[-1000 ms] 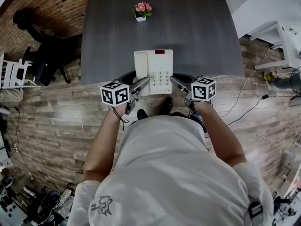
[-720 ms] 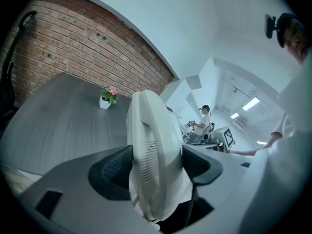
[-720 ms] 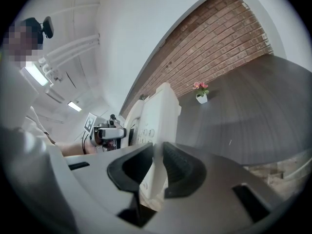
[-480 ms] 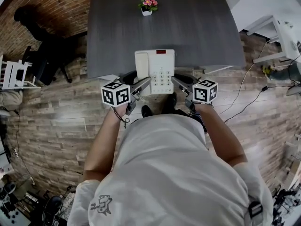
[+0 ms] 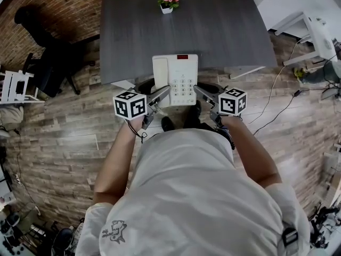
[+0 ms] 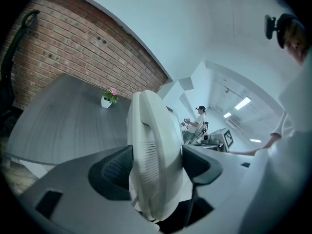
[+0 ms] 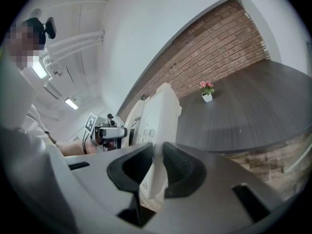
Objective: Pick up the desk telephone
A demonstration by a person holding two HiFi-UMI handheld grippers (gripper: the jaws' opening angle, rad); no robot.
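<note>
- Item under handling: the desk telephone (image 5: pixel 175 80), white, keypad up, handset on its left side. In the head view it lies across the near edge of the grey table (image 5: pixel 229 31), with its lower half over the plank floor (image 5: pixel 64 132). Judged lifted clear of the top and carried by its two sides.
- Left gripper (image 5: pixel 161 94): jaws stand wide and are clamped on the handset side of the telephone. In the left gripper view the ribbed pads (image 6: pixel 114 167) press on the handset and the body beneath it.
- Right gripper (image 5: pixel 201 93): jaws stand narrow and pinch the thin right edge of the base. In the right gripper view that edge sits squarely between the pads (image 7: pixel 181 167).
- Other contents: a small flower pot (image 5: pixel 168 1) at the far end of the table, well apart from the work.
- Step in hand, as judged: supporting the lifted telephone between both hands.
- Recommendations:
  - The two hands should travel as one; any spreading or twisting would load the narrow right pinch first.
  - Carry the base level (the handset only rests in its cradle, so a tilt toward the left could unseat it if the left grip slackened).
  - No squeezing harder on the right; the edge is thin plastic and could skid out.
  - No cord can be made out, so watch for one.
</note>
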